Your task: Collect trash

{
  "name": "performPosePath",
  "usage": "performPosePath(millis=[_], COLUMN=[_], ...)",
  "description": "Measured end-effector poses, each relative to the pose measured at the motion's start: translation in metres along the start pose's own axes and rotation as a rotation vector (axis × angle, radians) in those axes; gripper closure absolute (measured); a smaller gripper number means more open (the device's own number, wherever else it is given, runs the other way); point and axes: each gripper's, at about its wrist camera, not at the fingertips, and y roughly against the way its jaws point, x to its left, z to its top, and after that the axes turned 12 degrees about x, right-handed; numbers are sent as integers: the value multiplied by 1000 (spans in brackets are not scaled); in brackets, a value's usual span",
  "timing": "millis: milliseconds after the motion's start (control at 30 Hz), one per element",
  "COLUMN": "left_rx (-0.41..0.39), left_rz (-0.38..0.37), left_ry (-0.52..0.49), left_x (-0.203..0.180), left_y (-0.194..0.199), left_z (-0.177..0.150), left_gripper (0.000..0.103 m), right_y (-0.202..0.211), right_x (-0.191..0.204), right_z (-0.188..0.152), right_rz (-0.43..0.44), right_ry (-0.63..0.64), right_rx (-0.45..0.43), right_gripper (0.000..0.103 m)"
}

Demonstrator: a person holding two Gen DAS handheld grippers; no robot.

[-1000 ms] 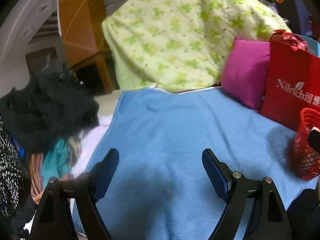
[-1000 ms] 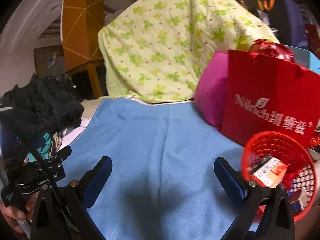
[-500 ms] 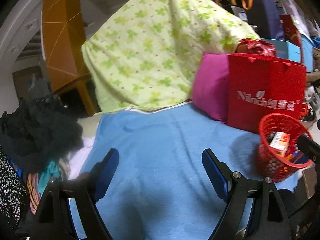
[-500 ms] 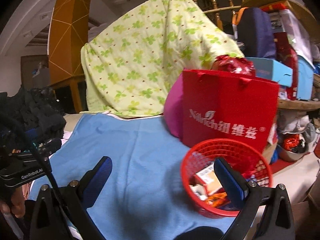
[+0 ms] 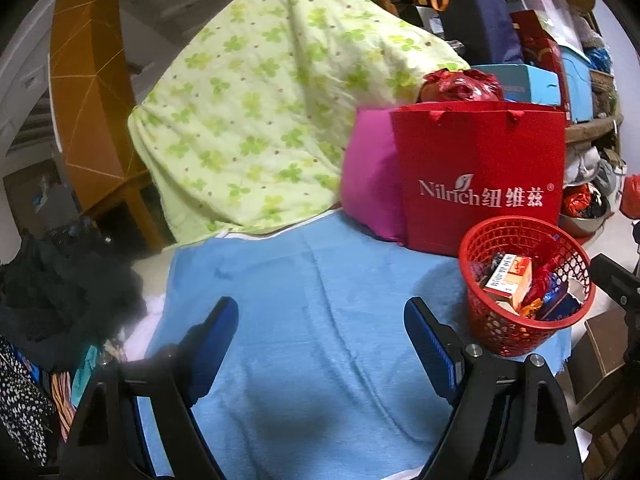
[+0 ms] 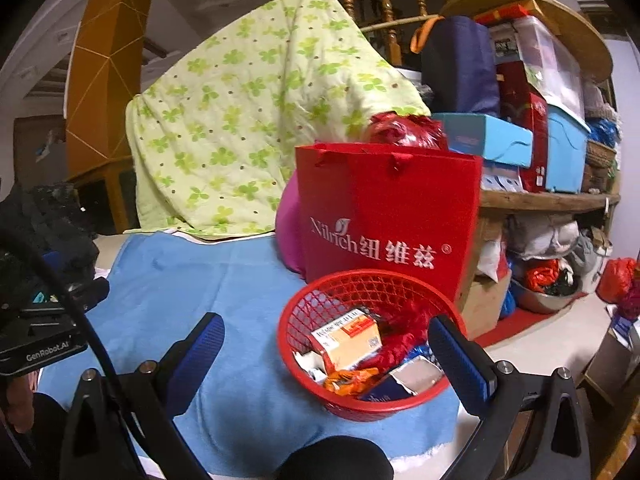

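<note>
**Basket of trash sits at the blanket's corner, both claws empty**

The red basket (image 6: 370,340) stands on the blue blanket (image 5: 300,300), near its front right corner and just in front of the red paper bag (image 6: 388,216). Inside lie a small carton (image 6: 346,338), crinkled wrappers (image 6: 348,380) and a dark packet; nothing loose shows on the blanket itself.

The left gripper (image 5: 320,320) hovers over bare blanket with its jaws spread wide and nothing between them. The right gripper (image 6: 326,340) is likewise wide open and empty, its right finger overlapping the basket's near rim in the view; whether it touches the rim I cannot tell.

The basket looks like thin mesh plastic, light and a little springy, so it would probably tip easily on the soft bedding. The rim is the sensible place to pinch. The carton is stiff and light; the wrappers are soft and slick.

The blanket is plush and rumpled. Behind it a green quilt (image 5: 272,112) hangs over a railing, a pink pillow (image 5: 370,184) leans by the bag, dark clothes (image 5: 60,280) pile at the left, and crowded shelves (image 6: 540,120) fill the right.
</note>
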Motion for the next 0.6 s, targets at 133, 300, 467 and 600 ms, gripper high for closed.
performPosePath(millis=[133, 300, 467, 600], left_rx=[4, 19, 19, 15], left_rz=[-13, -39, -55, -64], left_ry=[-15, -20, -36, -54], left_x=[-9, -16, -25, -35], left_y=[3, 5, 10, 14], left_z=[0, 2, 5, 7], left_gripper=[18, 18, 18, 18], right_y=[0, 3, 8, 10], right_x=[-8, -21, -32, -39], right_z=[-3, -3, -3, -5], right_rz=[-10, -27, -34, -46], right_ry=[-19, -49, -86, -98], right_rx=[7, 6, 7, 10], right_gripper=[0, 0, 0, 0])
